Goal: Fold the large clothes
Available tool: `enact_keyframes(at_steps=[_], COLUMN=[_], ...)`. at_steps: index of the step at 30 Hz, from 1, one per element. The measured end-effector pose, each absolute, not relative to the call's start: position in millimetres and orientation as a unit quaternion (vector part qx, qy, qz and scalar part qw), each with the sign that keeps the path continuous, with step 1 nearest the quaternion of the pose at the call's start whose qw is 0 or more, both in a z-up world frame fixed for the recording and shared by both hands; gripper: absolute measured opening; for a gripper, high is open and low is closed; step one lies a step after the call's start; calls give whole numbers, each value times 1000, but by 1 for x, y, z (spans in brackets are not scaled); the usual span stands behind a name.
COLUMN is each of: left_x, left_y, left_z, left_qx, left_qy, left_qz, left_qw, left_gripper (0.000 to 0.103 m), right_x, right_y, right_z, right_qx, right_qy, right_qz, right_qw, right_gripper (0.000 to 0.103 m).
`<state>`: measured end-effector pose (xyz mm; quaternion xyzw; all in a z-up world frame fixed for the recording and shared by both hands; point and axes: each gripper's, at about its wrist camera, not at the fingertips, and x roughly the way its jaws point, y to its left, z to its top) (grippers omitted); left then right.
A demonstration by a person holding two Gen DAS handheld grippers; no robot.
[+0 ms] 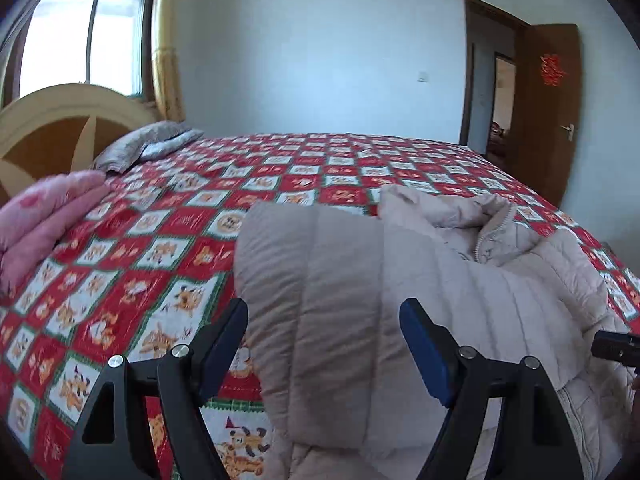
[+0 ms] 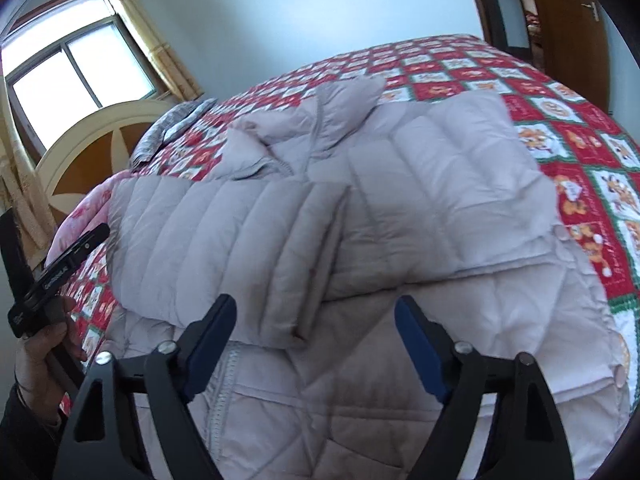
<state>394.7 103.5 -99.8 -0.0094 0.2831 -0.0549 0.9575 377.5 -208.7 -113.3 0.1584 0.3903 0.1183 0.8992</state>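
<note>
**Puffy jacket half-folded on bed, both grippers spread & empty**

While the pale beige quilted down jacket [image 2: 400,184] lies across the red-and-white cartoon-print bedspread [image 1: 168,232], near the bed's front edge w/ its collar toward the far side, neither gripper has hold of it. One sleeve [image 2: 240,240] is laid over the body, and a side panel looks turned in as well, so I'd judge the fold partway done.

Left gripper [image 1: 324,340] hovers over a raised, rounded hump of the jacket; jaws spread wide, fabric between them but pads not pressing. Right gripper [image 2: 316,340] sits above the sleeve cuff & zip area, jaws also spread, nothing pinched.

Handling, as I'd guess: light for its bulk, v. soft, springy – padding will push back and folds may pop open. Shell looks smooth, prob. slippery, so a shallow pinch could slide off. Best to take a firm bite on a stitched seam, hem or cuff edge, where the layers are thinner, not on the fat middle of a baffle. Zip line is stiffer & would also hold.

Pink folded quilt [image 1: 44,216] and grey pillow [image 1: 148,146] lie by the headboard, well apart from the jacket.
</note>
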Motion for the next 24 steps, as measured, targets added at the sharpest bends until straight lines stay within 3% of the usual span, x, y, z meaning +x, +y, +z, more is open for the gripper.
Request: enact_keyframes(at_steps=[2, 4, 7, 13, 18, 23, 24], left_x=[396, 396, 395, 400, 406, 410, 411], left_y=[114, 110, 105, 104, 95, 87, 86], left_z=[-108, -112, -112, -112, -118, -115, -112], left_qx=[-34, -38, -29, -26, -15, -7, -9], left_qy=[294, 299, 300, 308, 319, 327, 325], left_qz=[-52, -56, -61, -59, -58, -61, -62], left_qw=[954, 952, 951, 949, 946, 943, 944], left_gripper=[79, 79, 79, 80, 80, 80, 80], right_x=[392, 401, 395, 365, 366, 371, 370], right_y=[-191, -181, -177, -204, -240, -254, -255], right_z=[-120, -126, -116, -91, -98, -114, -112], right_qx=[142, 132, 106, 46, 35, 48, 47], right_qy=[413, 427, 409, 364, 378, 403, 402], right_qz=[135, 143, 131, 60, -6, -2, -2], right_qw=[890, 883, 897, 928, 925, 914, 914], right_gripper=[69, 29, 13, 9, 9, 15, 23])
